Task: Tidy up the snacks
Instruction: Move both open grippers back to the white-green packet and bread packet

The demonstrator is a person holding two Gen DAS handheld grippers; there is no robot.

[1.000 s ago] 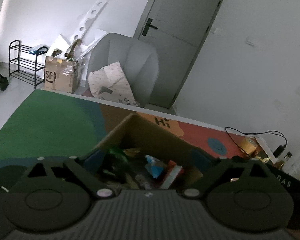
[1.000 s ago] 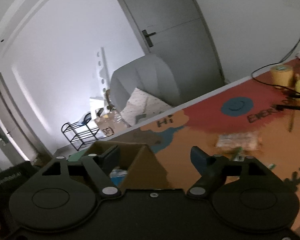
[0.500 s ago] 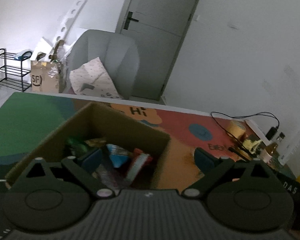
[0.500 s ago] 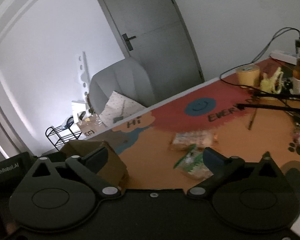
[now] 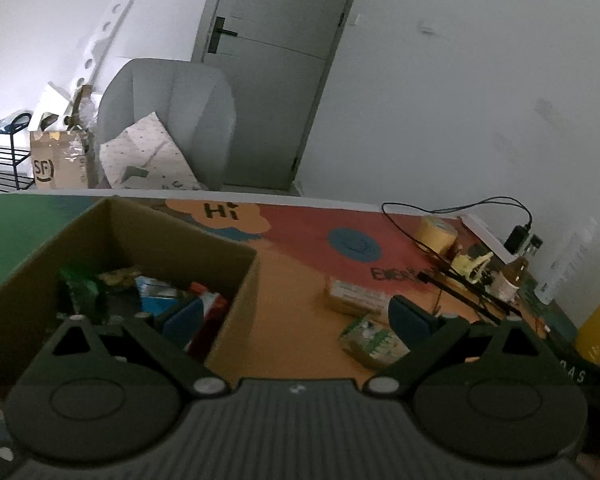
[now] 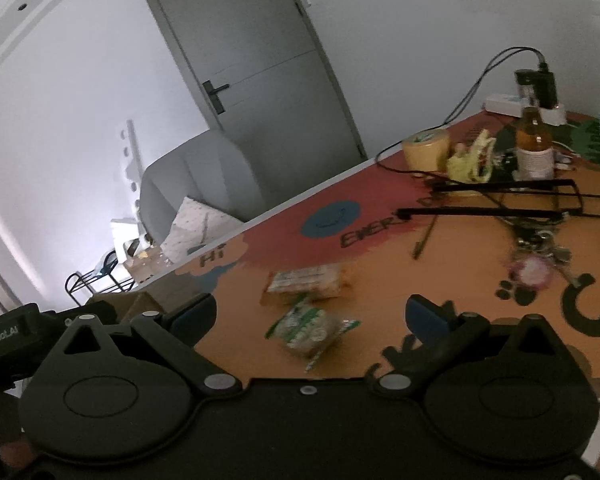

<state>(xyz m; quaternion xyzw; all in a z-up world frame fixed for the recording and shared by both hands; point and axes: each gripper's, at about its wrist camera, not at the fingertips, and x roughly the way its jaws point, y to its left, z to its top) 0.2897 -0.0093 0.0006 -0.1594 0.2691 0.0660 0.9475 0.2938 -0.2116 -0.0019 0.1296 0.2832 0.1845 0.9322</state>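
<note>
The left claw hangs released above the brown cardboard box of snacks. The right claw, also spread wide and empty, hovers over a green-and-white snack packet on the colourful worktop.

dim room, plain white walls; grey door shut, dark lever handle on left side; grey armchair just beside door, patterned paper bag propped on its seat; black wire shoe rack at far left, SF cardboard box between rack and chair; brighter light at left wall
</note>
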